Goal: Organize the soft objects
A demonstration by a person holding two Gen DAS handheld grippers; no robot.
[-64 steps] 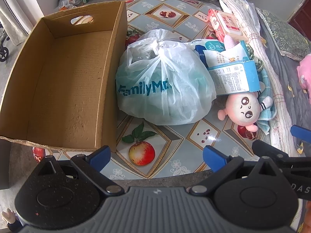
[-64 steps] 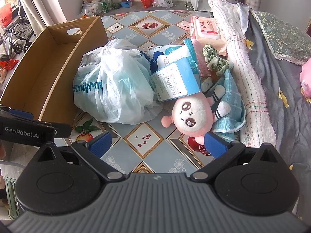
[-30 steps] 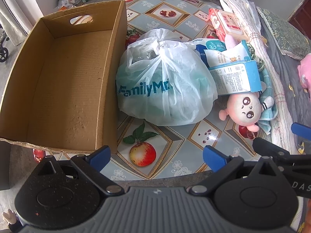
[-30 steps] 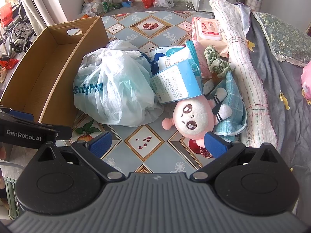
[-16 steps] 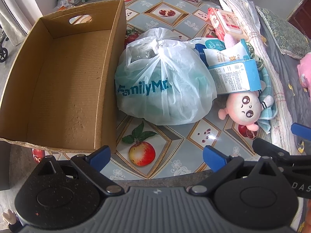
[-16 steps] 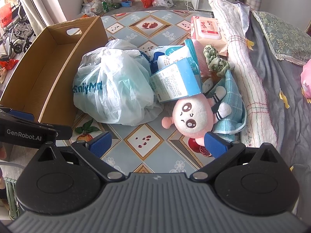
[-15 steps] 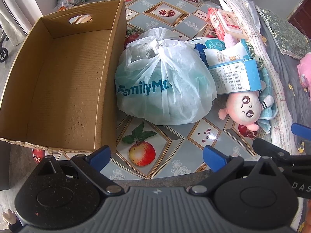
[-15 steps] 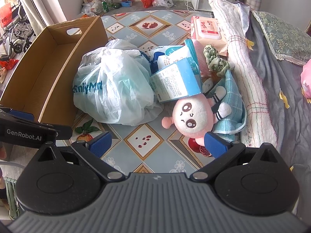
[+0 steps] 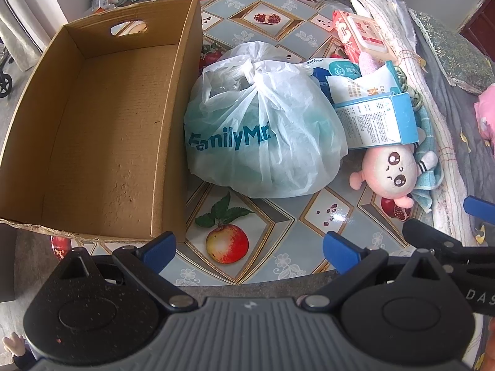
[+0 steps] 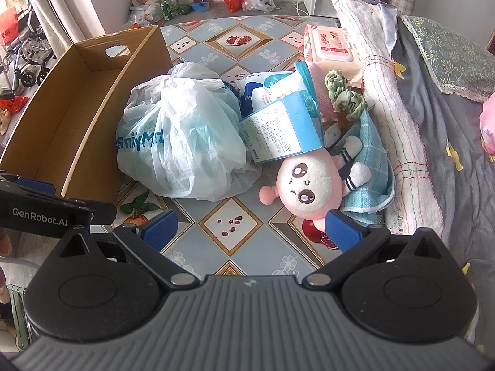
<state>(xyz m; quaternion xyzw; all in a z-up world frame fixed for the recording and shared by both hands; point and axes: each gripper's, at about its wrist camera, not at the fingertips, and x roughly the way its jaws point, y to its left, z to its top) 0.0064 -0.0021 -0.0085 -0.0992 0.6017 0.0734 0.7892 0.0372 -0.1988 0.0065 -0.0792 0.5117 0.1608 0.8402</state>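
Both the left gripper and right gripper are held spread (nothing between the jaws). From the plastic bag, the cardboard box is seen at 9 o'clock, the pink doll at 3.

Bag between box and doll.

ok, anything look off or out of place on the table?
Yes. The cardboard box is empty while everything sits heaped beside it: the blue carton lies tilted across the plush doll, which is upside down on a blue cloth. The box's near edge looks torn.
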